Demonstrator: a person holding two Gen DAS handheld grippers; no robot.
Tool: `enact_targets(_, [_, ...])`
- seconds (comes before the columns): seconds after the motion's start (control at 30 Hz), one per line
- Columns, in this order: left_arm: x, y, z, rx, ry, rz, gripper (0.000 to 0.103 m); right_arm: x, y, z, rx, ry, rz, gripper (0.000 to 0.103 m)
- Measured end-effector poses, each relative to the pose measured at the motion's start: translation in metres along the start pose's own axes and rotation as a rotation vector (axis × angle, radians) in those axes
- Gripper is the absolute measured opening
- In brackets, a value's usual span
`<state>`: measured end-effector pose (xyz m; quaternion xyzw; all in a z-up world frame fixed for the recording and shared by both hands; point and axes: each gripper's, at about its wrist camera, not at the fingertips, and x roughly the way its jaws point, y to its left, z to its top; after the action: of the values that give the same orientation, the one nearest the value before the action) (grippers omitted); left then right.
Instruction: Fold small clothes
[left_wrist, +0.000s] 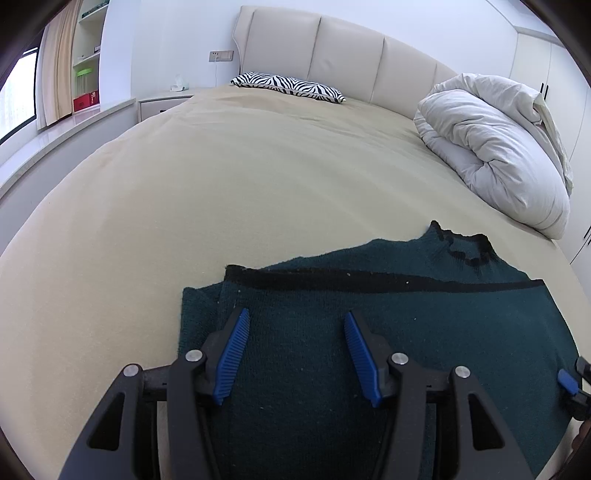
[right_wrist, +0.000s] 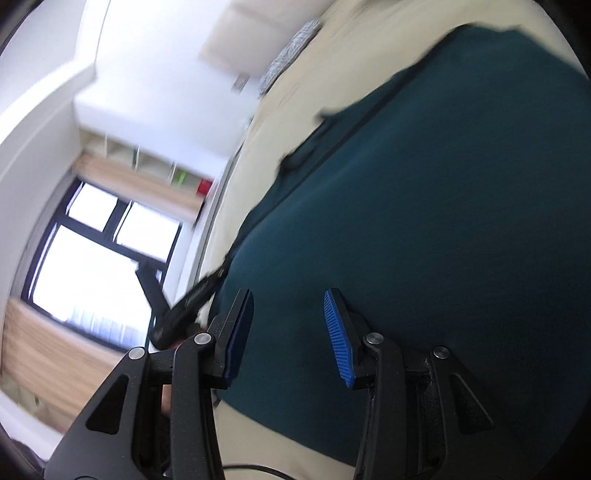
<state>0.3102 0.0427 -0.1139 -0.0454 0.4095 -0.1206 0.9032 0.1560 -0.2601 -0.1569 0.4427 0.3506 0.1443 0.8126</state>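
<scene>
Jaws agape over green sweater (left_wrist: 369, 306)

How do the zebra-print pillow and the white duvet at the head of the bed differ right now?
The zebra-print pillow is black-and-white striped; the white duvet is plain. The pillow lies flat and thin against the headboard; the duvet is bunched into a tall, rumpled heap. The pillow sits left of the duvet in the left wrist view, the duvet at the bed's right edge. Both rest on the beige bedspread, apart from the dark green sweater.
</scene>
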Motion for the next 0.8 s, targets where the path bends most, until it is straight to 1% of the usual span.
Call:
enact_targets(0.07, [0.0,-0.001,0.0,0.003,0.0,0.005,0.057,-0.032,-0.028,0.007,0.08,-0.082,-0.011,0.033])
enact_targets(0.1, [0.0,-0.002,0.0,0.006,-0.001,0.009,0.057,-0.05,-0.04,0.01,0.11,-0.132,-0.04,0.032])
enact_targets(0.2, [0.001,-0.004,0.0,0.016,0.001,0.023,0.057,-0.099,-0.06,0.009,0.15,-0.251,-0.095,0.033])
enact_targets(0.23, [0.001,-0.004,0.0,0.018,0.001,0.025,0.057,-0.108,-0.062,0.008,0.152,-0.271,-0.107,0.034])
enact_targets(0.33, [0.001,-0.005,0.001,0.016,0.011,0.029,0.057,-0.131,-0.061,0.003,0.141,-0.326,-0.191,0.035])
enact_targets(0.37, [0.0,-0.006,0.003,0.017,0.018,0.034,0.057,-0.136,-0.059,-0.001,0.144,-0.337,-0.205,0.039])
enact_targets(0.4, [-0.004,-0.009,0.005,0.021,0.028,0.055,0.057,-0.138,-0.055,-0.005,0.144,-0.343,-0.207,0.04])
enact_targets(0.47, [-0.022,-0.02,0.004,0.027,0.034,0.117,0.057,-0.137,-0.039,-0.009,0.107,-0.318,-0.202,0.04])
enact_targets(0.5, [-0.033,-0.026,0.001,0.027,0.021,0.13,0.057,-0.127,-0.027,-0.01,0.078,-0.29,-0.198,0.04])
enact_targets(0.53, [-0.046,-0.034,-0.004,0.021,0.011,0.113,0.057,-0.12,-0.012,-0.012,0.047,-0.26,-0.192,0.04])
enact_targets(0.57, [-0.058,-0.043,-0.011,0.015,0.016,0.076,0.057,-0.104,0.01,-0.016,0.006,-0.23,-0.179,0.041])
enact_targets(0.63, [-0.069,-0.062,-0.029,0.038,0.049,0.031,0.06,-0.08,0.034,-0.021,-0.057,-0.168,-0.127,0.044])
enact_targets(0.67, [-0.071,-0.071,-0.041,0.065,0.071,0.015,0.06,-0.068,0.042,-0.022,-0.072,-0.137,-0.101,0.044])
enact_targets(0.7, [-0.07,-0.075,-0.05,0.077,0.088,0.014,0.06,-0.055,0.048,-0.024,-0.08,-0.109,-0.081,0.044])
enact_targets(0.73, [-0.068,-0.074,-0.057,0.076,0.093,0.024,0.061,-0.044,0.052,-0.026,-0.082,-0.086,-0.066,0.044])
enact_targets(0.77, [-0.068,-0.069,-0.062,0.059,0.089,0.018,0.062,-0.031,0.052,-0.027,-0.078,-0.057,-0.045,0.046])
enact_targets(0.8, [-0.069,-0.062,-0.065,0.034,0.089,0.002,0.062,-0.014,0.049,-0.027,-0.061,-0.009,-0.036,0.046])
